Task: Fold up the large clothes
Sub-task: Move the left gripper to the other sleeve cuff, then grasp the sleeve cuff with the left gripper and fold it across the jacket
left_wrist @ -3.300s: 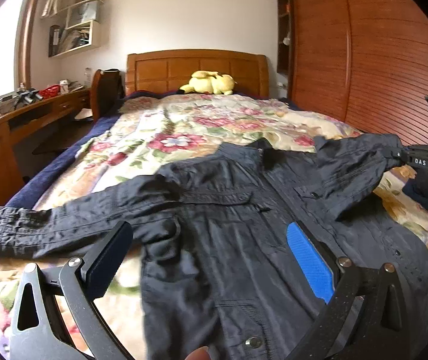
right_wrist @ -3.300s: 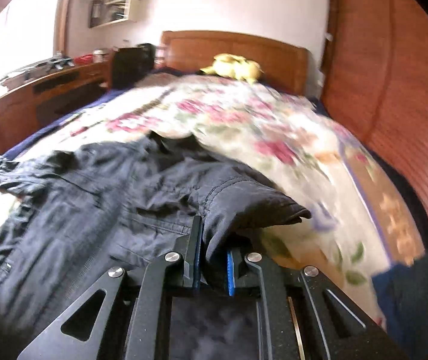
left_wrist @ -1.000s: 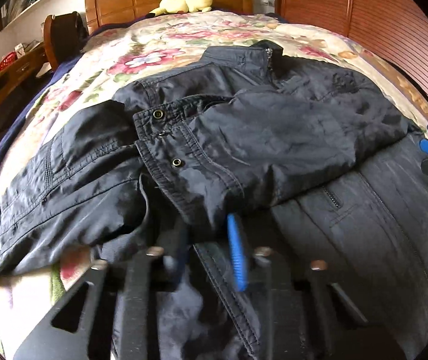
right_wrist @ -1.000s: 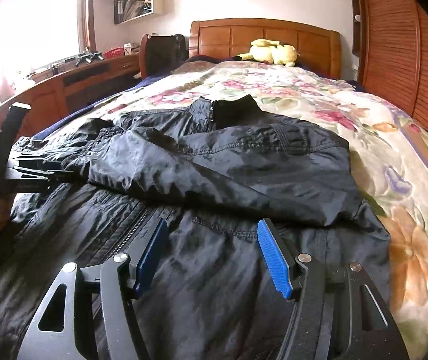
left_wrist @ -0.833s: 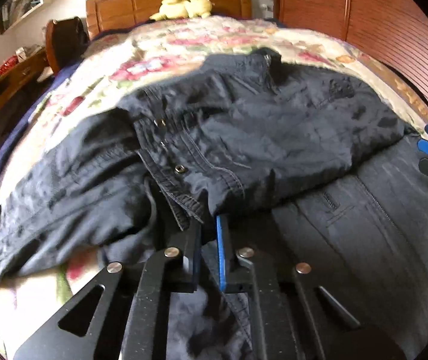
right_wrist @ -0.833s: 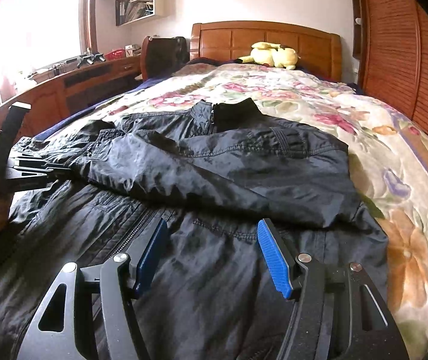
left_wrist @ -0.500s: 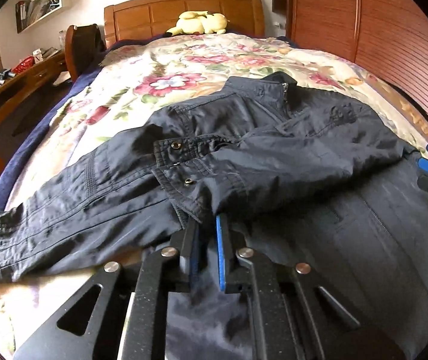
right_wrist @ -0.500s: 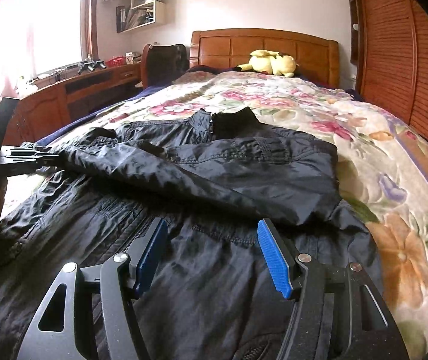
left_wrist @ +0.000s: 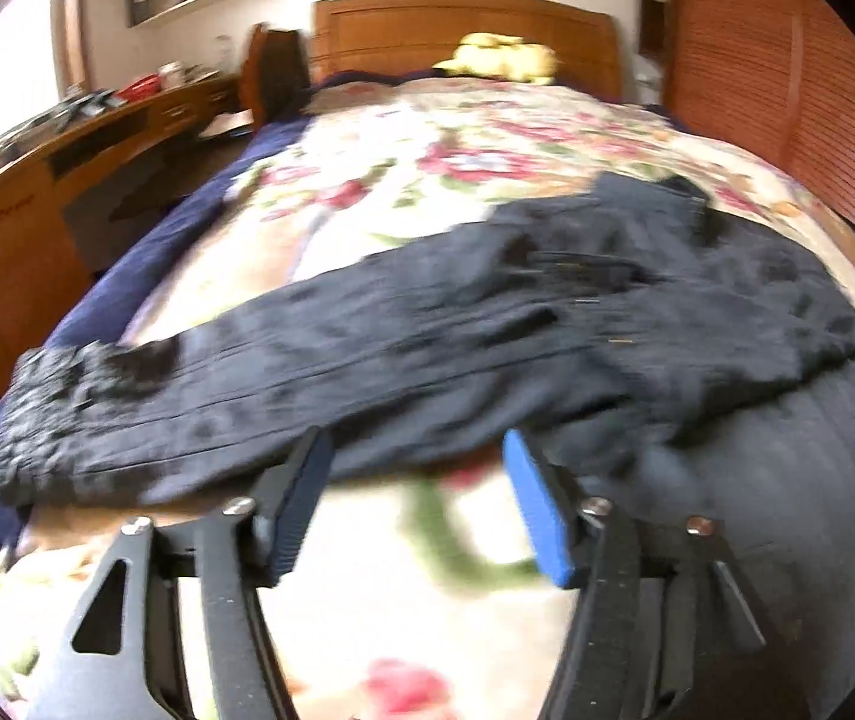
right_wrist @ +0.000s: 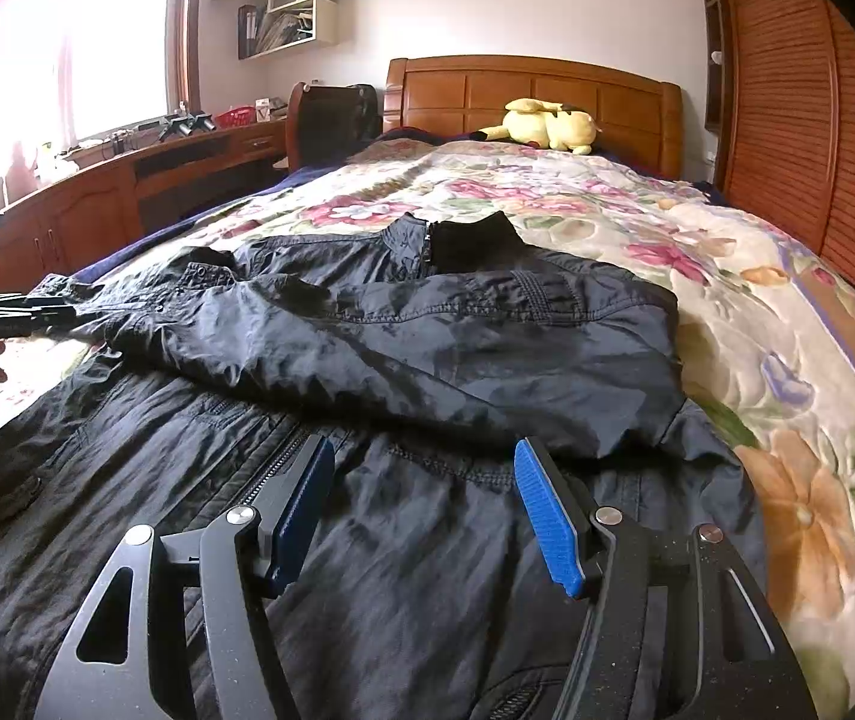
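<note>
Left gripper (left_wrist: 412,501) now has its jaws spread wide with nothing between them; half a second ago they were pinched on the cuff of the folded-over sleeve. So that sleeve is released and lies flat across the chest: first sleeve fold looks done. The left wrist view is motion-blurred, camera swinging toward the other sleeve (left_wrist: 199,384), which stretches out sideways over the floral bedspread (left_wrist: 427,180); likely next grab.

Right gripper (right_wrist: 421,501) hovers over the lower front, jaws wide apart, gripping nothing, same as a second ago.

The jacket (right_wrist: 367,372) lies front-up in the middle of the bed (right_wrist: 727,276), collar (right_wrist: 457,243) pointing at the headboard (right_wrist: 535,90), hem toward the cameras. Long axis runs foot to head of the bed. The folded sleeve crosses it roughly at right angles, cuff end toward the person's left. A yellow plush toy (right_wrist: 547,123) sits by the headboard, well apart from the jacket.
</note>
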Motion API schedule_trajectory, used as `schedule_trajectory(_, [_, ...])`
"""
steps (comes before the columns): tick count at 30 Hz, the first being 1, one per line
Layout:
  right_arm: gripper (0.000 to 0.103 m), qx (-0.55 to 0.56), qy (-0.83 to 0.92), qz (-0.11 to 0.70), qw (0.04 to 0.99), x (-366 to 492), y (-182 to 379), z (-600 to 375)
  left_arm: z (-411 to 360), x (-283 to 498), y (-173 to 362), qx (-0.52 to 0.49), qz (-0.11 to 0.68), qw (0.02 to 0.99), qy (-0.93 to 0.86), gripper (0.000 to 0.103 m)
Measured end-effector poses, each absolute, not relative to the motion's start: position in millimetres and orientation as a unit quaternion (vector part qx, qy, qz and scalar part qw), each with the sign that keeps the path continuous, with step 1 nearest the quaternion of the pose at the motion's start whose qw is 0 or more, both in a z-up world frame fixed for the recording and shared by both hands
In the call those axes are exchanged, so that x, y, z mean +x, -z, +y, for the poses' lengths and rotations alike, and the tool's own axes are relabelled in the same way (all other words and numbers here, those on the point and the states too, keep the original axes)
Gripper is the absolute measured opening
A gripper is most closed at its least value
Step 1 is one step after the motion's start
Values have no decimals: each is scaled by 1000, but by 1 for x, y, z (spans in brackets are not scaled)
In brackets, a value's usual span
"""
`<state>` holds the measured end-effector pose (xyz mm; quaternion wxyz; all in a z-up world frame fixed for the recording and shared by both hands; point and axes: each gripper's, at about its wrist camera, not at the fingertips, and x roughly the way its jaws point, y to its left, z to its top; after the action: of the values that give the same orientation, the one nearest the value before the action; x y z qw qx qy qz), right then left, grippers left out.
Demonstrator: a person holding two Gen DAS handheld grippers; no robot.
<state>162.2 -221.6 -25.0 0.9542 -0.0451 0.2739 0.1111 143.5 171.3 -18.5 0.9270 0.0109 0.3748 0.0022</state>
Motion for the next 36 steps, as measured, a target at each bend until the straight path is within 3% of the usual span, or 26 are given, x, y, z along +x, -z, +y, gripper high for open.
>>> schedule_trajectory(9, [65, -67, -153, 272, 948, 155, 13, -199, 263, 143, 33, -6, 394, 914, -101, 73])
schedule_trajectory(13, [85, -63, -178, 254, 948, 150, -4, -169, 297, 138, 32, -17, 390, 913, -119, 74])
schedule_trajectory(16, [91, -71, -186, 254, 947, 151, -10, -144, 316, 135, 30, -14, 389, 912, -131, 75])
schedule_trajectory(36, [91, -67, -218, 281, 932, 189, 5, -85, 410, 137, 56, -70, 417, 891, -166, 75])
